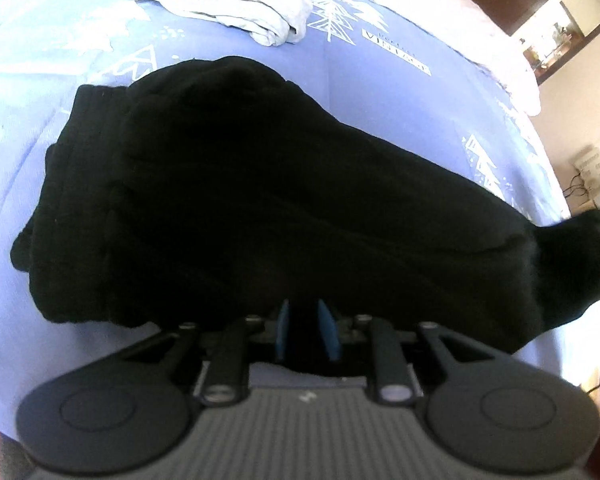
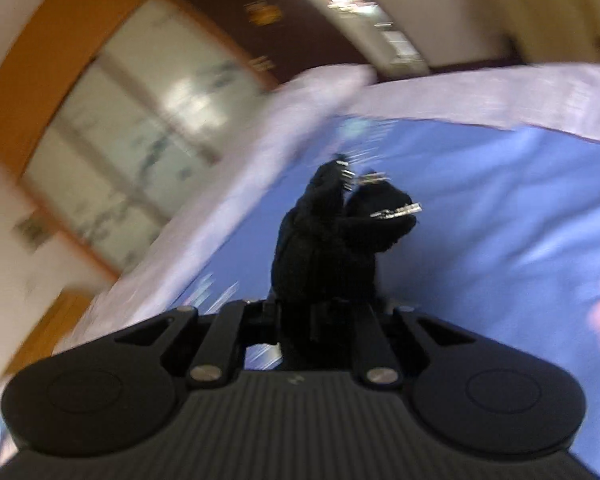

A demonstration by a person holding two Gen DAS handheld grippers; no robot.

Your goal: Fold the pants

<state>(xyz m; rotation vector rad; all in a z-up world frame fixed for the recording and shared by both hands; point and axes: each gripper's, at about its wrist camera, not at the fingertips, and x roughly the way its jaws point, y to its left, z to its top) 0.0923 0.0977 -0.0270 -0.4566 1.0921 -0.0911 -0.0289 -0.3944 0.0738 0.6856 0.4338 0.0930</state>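
Black ribbed gripper [image 1: 306, 330] body, round side discs, silver screws, blue pads.

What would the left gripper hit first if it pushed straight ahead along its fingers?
The black pants. The left gripper already has black fabric between its blue pads, and the bulk of the garment lies directly ahead on the blue bedsheet. The grey folded garment sits well beyond; depth is unclear.

Black pants [image 1: 260, 200] fill the bedspread [image 1: 380, 92] ahead of you; bare cover beyond them, except the grey folded garment [image 1: 236, 4] at the far edge
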